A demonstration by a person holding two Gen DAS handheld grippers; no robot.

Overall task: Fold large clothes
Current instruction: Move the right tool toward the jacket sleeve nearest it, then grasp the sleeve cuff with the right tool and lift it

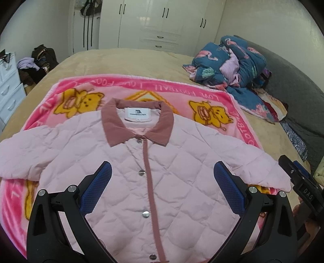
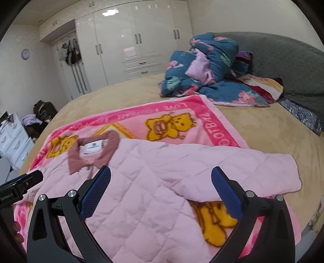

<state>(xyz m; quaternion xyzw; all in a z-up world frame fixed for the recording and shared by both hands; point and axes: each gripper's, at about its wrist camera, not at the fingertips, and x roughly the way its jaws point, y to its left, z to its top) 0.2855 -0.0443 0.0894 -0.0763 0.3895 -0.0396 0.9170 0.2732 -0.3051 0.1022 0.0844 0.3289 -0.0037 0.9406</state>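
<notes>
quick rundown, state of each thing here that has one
pink quilted jacket: spread flat, snapped shut, unfolded
collar: turned down
pink cartoon blanket: laid flat under jacket
blue flamingo quilt: bunched up
wardrobe doors: closed
left gripper: open, empty
right gripper: open, empty

Blanket: pink fleece with yellow cartoon bears and "LOVE FOOTBALL" lettering round the border; spread flat on the bed.
Bed cover: tan, plush, lying under the blanket.
Quilt heap: dark blue with a flamingo print, bundled with lilac cloth near the head of the bed.
Headboard: grey, quilted, curving behind the heap.
Wardrobe: glossy white doors with dark handles, drawers low in the middle section.
Drawer unit: white, at the left edge.
Floor pile: dark bags and lilac cloth beside the drawer unit.
Wall clock: round, on the left wall.
Hanging items: dark, on the door beside the wardrobe; too small to identify.
</notes>
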